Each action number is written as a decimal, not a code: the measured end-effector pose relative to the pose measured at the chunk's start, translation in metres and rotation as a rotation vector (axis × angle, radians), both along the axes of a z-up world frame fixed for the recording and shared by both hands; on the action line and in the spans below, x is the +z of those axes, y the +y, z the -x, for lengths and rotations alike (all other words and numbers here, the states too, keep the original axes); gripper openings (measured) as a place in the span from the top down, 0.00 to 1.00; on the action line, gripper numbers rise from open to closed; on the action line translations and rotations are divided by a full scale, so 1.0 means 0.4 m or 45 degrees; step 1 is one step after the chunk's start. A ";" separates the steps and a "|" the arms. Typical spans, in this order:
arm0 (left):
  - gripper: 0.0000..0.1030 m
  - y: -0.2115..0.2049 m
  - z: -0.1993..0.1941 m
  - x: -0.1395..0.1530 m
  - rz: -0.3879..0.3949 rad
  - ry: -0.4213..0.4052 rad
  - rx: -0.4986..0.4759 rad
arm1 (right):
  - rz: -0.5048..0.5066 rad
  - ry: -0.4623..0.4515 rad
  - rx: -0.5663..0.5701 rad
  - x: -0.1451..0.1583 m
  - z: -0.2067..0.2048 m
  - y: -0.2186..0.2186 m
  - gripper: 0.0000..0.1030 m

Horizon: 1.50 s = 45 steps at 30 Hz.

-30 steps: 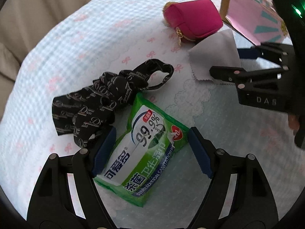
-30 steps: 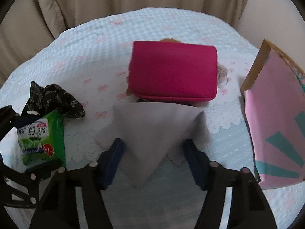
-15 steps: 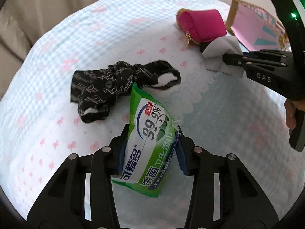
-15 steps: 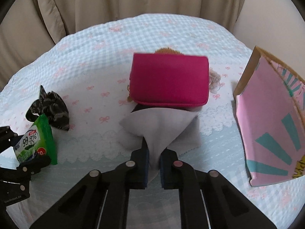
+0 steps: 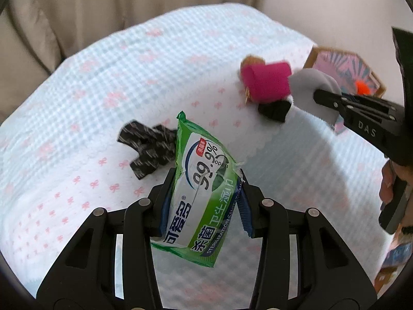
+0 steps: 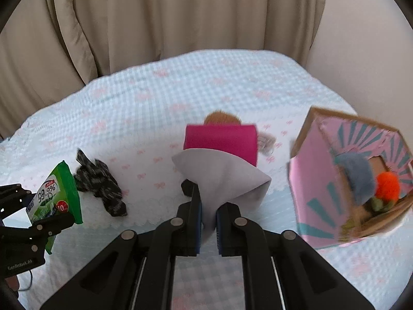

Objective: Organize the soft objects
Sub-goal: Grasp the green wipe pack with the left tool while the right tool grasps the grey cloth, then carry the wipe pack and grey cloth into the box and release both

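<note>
Left wrist view: the left gripper (image 5: 205,201) pinches a green pack of wet wipes (image 5: 200,196) between its blue-padded fingers (image 5: 165,206), the pack lifted clear of the surface (image 5: 103,82), which is covered in a pale blue checked cloth with pink bows. Behind the pack, to the left, a black patterned scarf (image 5: 147,149) lies crumpled on the cloth. Farther off to the right sits a magenta pouch (image 5: 267,81) with a tuft of brown fur at its far edge and a small black item (image 5: 275,109) at its near side. The right gripper (image 5: 325,98) reaches in from the right, its fingers pressed together on a grey cloth (image 5: 309,84) held just beside the pouch. A pink box with teal rays (image 5: 343,64) stands beyond it.

Right wrist view: the right gripper (image 6: 209,206) has its fingers (image 6: 196,206) closed on the grey cloth (image 6: 222,178), which fans upward and hangs off the surface (image 6: 155,95), in front of the magenta pouch (image 6: 222,142). To the right, the pink box (image 6: 315,183) is tilted open toward the camera, with a blue-grey furry item (image 6: 357,173) and an orange pompom (image 6: 388,186) inside. At far left, the left gripper (image 6: 38,217) holds the pack of wet wipes (image 6: 56,193) upright, the black patterned scarf (image 6: 100,186) lying on the cloth just beside it. Beige curtains (image 6: 155,18) hang behind.
</note>
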<state>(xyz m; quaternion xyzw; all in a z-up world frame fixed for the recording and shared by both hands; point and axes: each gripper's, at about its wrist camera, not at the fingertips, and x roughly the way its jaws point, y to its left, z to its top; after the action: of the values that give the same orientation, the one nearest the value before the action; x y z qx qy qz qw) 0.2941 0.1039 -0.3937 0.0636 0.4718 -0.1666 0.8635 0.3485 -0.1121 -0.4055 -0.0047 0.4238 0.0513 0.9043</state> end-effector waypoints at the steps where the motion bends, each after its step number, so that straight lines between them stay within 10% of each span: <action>1: 0.62 0.000 0.008 0.029 0.011 -0.014 0.017 | -0.002 -0.009 -0.002 0.017 0.006 -0.004 0.92; 23: 0.62 -0.259 0.153 0.537 0.135 -0.173 0.286 | -0.107 -0.183 0.073 0.516 0.158 -0.316 0.92; 45: 0.62 -0.911 -0.073 0.455 0.195 0.038 0.289 | -0.089 -0.016 0.158 0.463 0.006 -0.859 0.92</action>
<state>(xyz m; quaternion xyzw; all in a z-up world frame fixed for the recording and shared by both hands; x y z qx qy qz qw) 0.3233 -0.2605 -0.2116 -0.0587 0.4746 -0.1045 0.8720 0.3461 -0.4556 -0.2203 0.0003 0.4148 0.1218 0.9017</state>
